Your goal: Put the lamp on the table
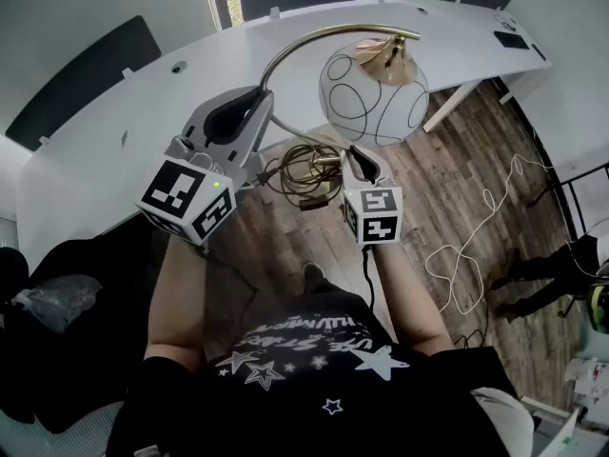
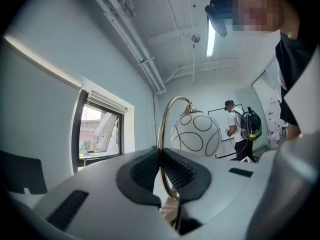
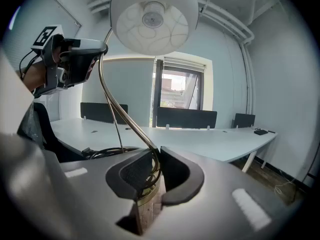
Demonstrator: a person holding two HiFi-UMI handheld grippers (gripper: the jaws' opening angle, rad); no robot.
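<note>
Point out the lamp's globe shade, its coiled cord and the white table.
globe shade [image 1: 373, 96], head view, middle of the globe
coiled cord [image 1: 282, 171], head view, left loops
white table [image 1: 105, 122], head view, bare top

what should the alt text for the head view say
Seen from above, a person holds a brass lamp with a white ringed globe shade over a wooden floor, in front of the white table. The left gripper clamps its arched stem, the right gripper its lower end beside a coiled cord.

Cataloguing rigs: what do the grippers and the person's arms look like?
The left gripper and right gripper: grey plastic shells, black ribbed pads, each with a white cube bearing black square markers. A black cable trails from the right. Black star-printed T-shirt, forearms bare.
</note>
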